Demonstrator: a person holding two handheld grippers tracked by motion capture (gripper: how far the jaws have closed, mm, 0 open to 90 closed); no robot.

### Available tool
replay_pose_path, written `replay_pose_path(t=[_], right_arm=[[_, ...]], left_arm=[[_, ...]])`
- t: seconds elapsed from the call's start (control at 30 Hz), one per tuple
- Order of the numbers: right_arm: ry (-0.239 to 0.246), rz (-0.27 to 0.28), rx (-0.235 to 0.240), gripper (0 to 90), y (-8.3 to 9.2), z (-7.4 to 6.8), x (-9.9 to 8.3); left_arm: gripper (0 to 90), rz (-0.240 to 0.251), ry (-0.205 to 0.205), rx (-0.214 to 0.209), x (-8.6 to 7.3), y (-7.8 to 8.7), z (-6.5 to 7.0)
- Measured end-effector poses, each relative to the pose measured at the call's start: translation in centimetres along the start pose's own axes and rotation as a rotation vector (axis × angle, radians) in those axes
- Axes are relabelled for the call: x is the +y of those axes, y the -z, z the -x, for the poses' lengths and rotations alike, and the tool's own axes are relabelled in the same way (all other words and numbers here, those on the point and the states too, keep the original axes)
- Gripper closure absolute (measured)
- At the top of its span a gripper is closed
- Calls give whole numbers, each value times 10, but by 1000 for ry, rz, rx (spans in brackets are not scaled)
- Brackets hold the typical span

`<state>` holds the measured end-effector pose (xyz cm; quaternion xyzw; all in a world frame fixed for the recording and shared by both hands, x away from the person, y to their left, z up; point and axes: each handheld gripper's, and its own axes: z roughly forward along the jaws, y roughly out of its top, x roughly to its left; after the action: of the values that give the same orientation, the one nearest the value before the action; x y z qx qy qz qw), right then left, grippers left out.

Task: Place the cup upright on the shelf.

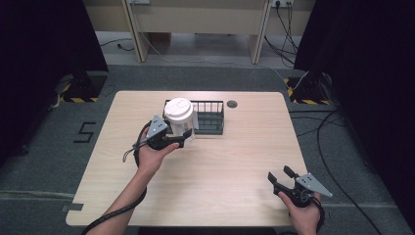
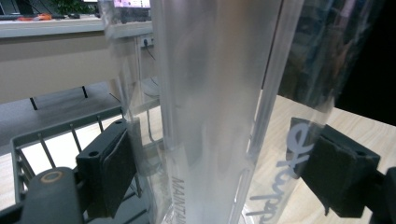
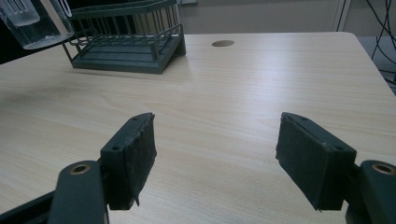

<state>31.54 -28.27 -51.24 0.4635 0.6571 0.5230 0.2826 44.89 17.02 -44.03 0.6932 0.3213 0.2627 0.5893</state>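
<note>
In the left gripper view the clear cup (image 2: pixel 210 93) runs past the top and bottom edges, so its lid and base are cut off; the lettering on its wall is partly legible only. In the right gripper view, just the cup's bottom corner shows at the far left, and the wire rack (image 3: pixel 126 42) is clipped by the top edge. In the high view the right forearm is cut off at the near edge.
</note>
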Motion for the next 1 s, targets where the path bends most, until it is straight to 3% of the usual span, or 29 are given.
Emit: replay_pose_path(t=[0.47, 0.67, 0.7, 0.8, 1.0], right_arm=[[0, 2, 0, 289, 0, 1, 0], [2, 2, 1, 289, 1, 1, 0], [0, 2, 0, 289, 0, 1, 0], [1, 1, 0, 289, 0, 0, 0], [10, 2, 0, 289, 0, 0, 0]], left_arm=[[174, 18, 0, 13, 15, -8, -6], [173, 25, -8, 18, 23, -10, -9], [174, 35, -28, 25, 25, -11, -11], [174, 35, -1, 19, 29, -12, -12], [173, 46, -19, 29, 35, -14, -16]])
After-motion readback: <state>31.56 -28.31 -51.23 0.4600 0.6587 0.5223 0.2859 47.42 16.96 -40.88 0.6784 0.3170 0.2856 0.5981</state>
